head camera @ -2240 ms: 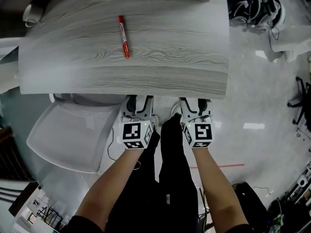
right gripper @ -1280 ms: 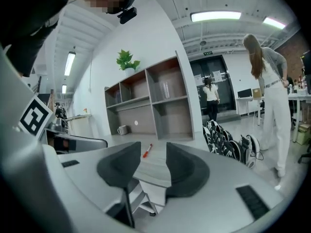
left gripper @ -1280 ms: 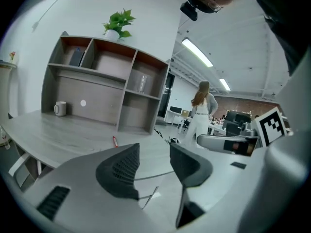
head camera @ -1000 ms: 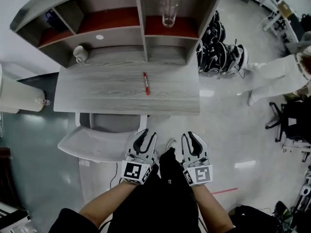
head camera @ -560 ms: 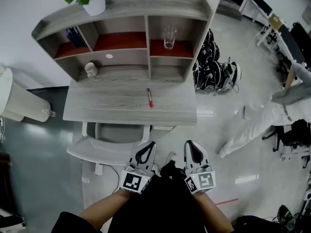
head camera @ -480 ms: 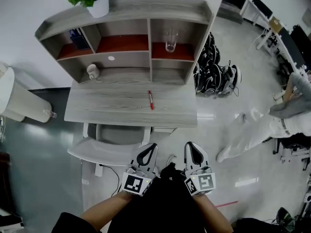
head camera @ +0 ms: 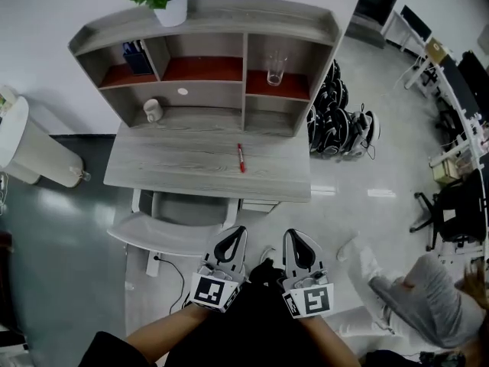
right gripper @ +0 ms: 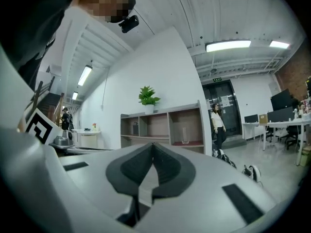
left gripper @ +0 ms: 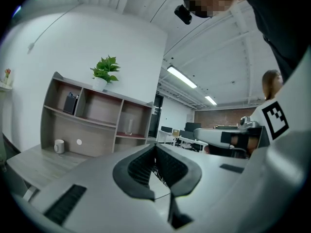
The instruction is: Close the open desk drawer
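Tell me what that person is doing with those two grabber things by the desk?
A person stands back from the grey desk, holding two grippers pointed toward it. The left gripper and right gripper are both shut and empty; the right one's jaws have just been closing. Neither touches anything. A red pen lies on the desk, and a white chair sits partly tucked under it. I can't tell from here whether the drawer is shut.

No text, brand or number can be read. Only black-and-white square markers, without letters, are carried by the cube of the left gripper and the cube of the right gripper. A sign over the door is too small to be read.
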Motion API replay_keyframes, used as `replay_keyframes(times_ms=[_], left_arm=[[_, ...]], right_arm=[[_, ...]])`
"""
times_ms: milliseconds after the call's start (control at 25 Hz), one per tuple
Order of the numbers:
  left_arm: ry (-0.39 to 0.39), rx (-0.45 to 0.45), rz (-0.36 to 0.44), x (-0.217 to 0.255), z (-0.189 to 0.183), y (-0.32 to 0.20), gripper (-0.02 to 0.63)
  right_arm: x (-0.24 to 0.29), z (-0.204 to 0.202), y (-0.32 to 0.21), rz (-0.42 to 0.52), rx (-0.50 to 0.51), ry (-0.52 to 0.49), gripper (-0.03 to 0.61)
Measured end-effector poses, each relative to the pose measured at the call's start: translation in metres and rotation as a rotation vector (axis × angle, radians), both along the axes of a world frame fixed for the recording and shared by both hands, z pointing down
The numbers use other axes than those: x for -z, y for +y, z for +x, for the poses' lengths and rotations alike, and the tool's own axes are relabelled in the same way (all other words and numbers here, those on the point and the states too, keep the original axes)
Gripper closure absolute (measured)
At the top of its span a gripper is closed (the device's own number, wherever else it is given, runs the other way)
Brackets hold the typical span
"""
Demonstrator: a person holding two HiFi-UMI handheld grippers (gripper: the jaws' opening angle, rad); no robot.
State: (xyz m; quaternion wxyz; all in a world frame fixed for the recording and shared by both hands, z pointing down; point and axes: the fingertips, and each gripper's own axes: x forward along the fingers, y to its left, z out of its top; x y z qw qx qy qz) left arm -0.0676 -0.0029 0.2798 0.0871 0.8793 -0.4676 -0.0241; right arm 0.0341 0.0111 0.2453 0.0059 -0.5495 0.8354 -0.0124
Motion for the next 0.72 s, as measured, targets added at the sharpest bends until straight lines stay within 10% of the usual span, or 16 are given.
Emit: replay_keyframes(times_ms=[720], left_arm=[[-0.007,0.038,0.052,0.018,-0.005,0.011,0.600]], right_arm=[[0.005,-0.006,0.012,0.005,-0.044,0.081,0.563]])
